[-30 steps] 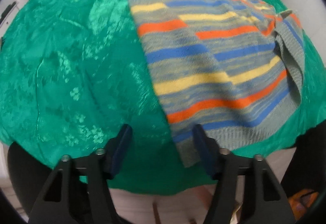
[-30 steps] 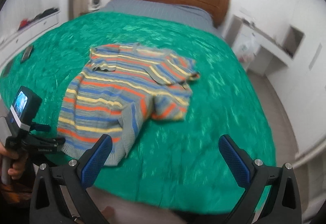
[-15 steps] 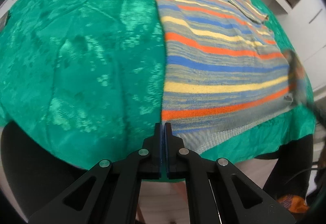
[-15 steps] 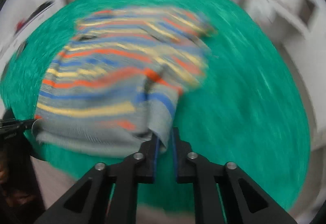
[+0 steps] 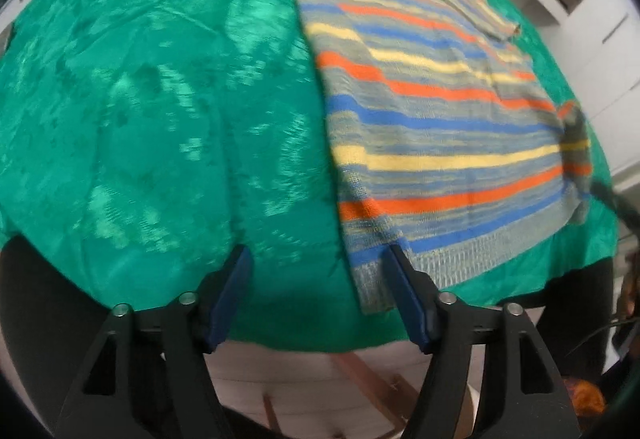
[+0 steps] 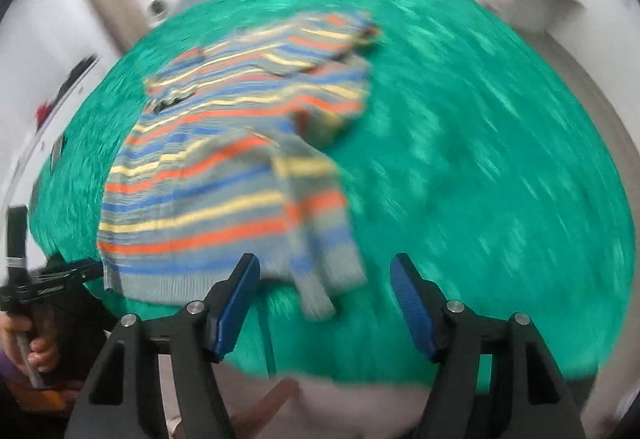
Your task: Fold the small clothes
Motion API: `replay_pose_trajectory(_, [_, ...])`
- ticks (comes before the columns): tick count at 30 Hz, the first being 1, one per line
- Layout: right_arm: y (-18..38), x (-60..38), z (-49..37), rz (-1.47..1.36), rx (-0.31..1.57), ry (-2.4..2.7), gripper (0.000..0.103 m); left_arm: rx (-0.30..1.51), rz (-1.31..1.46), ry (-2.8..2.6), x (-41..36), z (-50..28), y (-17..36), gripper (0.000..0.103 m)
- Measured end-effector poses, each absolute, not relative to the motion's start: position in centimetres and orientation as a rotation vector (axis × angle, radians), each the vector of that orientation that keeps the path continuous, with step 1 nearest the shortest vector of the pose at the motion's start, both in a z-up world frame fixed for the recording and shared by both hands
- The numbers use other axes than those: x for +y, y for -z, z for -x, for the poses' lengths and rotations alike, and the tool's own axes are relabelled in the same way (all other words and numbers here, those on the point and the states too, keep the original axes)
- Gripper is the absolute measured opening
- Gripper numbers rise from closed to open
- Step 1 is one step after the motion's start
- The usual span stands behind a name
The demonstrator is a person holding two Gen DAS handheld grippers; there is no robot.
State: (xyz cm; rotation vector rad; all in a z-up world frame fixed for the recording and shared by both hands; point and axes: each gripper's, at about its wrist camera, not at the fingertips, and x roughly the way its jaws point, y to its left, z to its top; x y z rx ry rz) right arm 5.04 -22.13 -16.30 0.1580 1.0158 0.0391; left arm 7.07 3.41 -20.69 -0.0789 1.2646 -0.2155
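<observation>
Both claws (image 5: 320, 271) (image 6: 325, 279) gape over striped sweater (image 5: 432, 111) on green bedspread (image 5: 160, 99)

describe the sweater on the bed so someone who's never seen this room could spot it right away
A wide bed covered by a shiny green bedspread fills the room. Near its foot edge lies the striped sweater, spread mostly flat. It is the only garment there, a grey knit banded in orange, blue and yellow with a ribbed grey hem, just beyond the open left gripper and right gripper.
</observation>
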Motion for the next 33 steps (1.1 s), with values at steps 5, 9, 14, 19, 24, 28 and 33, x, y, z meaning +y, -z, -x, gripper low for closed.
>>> replay_pose_trajectory(5, [19.9, -22.5, -8.4, -0.19, 1.11, -0.029, 0.005, 1.282, 0.031, 0.245, 1.9, -7.2, 21.1, 0.0])
replay_pose_trajectory(9, [16.6, -25.4, -5.9, -0.331, 1.067, -0.058, 0.005, 1.253, 0.121, 0.278, 5.0, -7.1, 19.2, 0.0])
replay_pose_trajectory(14, [16.7, -26.8, -4.3, -0.472, 1.112, -0.099, 0.004, 1.28, 0.205, 0.286, 7.7, -7.7, 19.9, 0.001])
replay_pose_trajectory(19, [19.5, -27.4, -4.9, -0.552, 1.148, -0.088, 0.004, 1.25, 0.253, 0.319, 6.8, -7.9, 19.5, 0.059])
replay_pose_trajectory(24, [19.4, -27.9, -4.9, -0.576, 1.145, -0.097, 0.004, 1.285, 0.158, 0.323, 3.4, -8.2, 21.4, 0.005])
replay_pose_trajectory(28, [18.2, -28.7, -4.5, -0.625, 1.147, -0.145, 0.004, 1.286, 0.107, 0.288, 2.9, -8.1, 20.4, 0.001])
replay_pose_trajectory(33, [15.2, -30.0, -2.4, -0.704, 1.147, -0.163, 0.004, 1.223, 0.043, 0.234, 6.9, -6.5, 15.9, 0.001])
